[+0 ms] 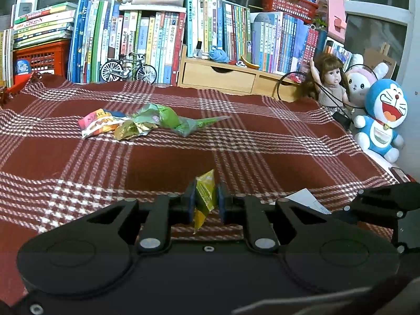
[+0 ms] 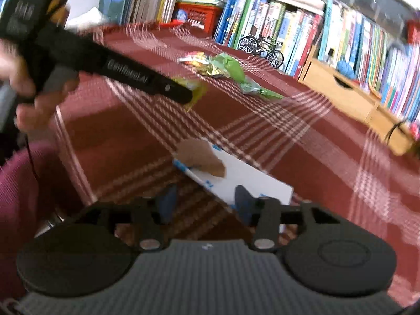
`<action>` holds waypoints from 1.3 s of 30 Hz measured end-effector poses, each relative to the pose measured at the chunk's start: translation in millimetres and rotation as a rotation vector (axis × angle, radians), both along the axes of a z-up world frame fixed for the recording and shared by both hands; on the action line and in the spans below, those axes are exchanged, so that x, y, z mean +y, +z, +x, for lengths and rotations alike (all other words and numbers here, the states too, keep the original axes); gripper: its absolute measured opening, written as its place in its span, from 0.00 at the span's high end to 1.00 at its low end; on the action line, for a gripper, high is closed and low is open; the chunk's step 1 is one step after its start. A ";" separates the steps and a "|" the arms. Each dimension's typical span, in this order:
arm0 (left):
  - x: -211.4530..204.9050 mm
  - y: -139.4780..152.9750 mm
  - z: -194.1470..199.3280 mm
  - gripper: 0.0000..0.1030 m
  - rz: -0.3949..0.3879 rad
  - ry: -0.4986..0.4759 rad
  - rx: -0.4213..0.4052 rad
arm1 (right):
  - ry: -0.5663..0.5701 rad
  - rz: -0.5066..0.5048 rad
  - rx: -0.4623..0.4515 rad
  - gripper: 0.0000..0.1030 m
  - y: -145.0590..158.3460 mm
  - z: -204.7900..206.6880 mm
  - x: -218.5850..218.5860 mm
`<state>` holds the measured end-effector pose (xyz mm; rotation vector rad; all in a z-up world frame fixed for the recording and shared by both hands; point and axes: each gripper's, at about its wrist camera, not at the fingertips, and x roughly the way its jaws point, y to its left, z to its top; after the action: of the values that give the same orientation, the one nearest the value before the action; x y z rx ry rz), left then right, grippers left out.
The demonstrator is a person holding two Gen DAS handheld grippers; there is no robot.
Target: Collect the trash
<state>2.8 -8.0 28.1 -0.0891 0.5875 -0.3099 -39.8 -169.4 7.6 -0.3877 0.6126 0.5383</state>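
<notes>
We note the left claw [image 1: 206,204] pinching a yellow-green wrapper [image 1: 205,194] between its blue pads, lifted clear of the red plaid cloth [image 1: 157,157] that covers the worktop. The right wrist view confirms this: the wrapper [image 2: 195,89] hangs from the tip of the left claw [image 2: 189,97], which a hand [image 2: 31,78] grips at the far left.

The right claw [image 2: 206,204] stands spread, nothing between its pads. Directly ahead of it lies a white card [image 2: 249,181] with a torn brown scrap [image 2: 202,157] resting on top; one pad sits just beside the card's near edge. We cannot tell whether it touches, as the view is blurred.

Further back on the cloth we see a heap of wrappers [image 1: 147,123]: a pink and white packet, a gold foil piece and a crumpled green bag, touching one another, untouched by either claw.

Progress, as we judge it: one piece is in hand but not yet dropped anywhere. No bin or bag for the trash shows in either view, so we cannot say where it goes. Left to do: the brown scrap, perhaps the card, and the whole heap. We judge the task to be at an early stage.

Background: books [image 1: 157,34], a model bicycle [image 1: 128,68], a doll [image 1: 330,78] and plush toys [image 1: 383,115] along the edge, none of them trash.
</notes>
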 end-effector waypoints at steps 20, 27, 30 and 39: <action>16.1 -4.6 -3.7 0.85 0.003 0.043 0.018 | -0.229 0.228 0.020 0.52 -5.3 34.3 15.5; 14.5 -0.9 -11.0 0.86 -0.003 0.033 0.003 | -0.190 0.235 -0.039 0.70 -1.7 18.8 23.2; 14.8 4.2 -19.0 0.86 -0.014 0.025 -0.007 | -0.187 0.282 -0.052 0.71 7.1 12.9 17.1; 14.8 19.5 -67.2 0.86 -0.044 -0.067 -0.017 | -0.088 0.362 0.041 0.71 15.6 -22.5 -13.2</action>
<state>-64.4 6.7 47.7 -0.1095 0.5681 -0.3887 -62.2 -182.6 23.2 -0.0081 0.5558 0.5613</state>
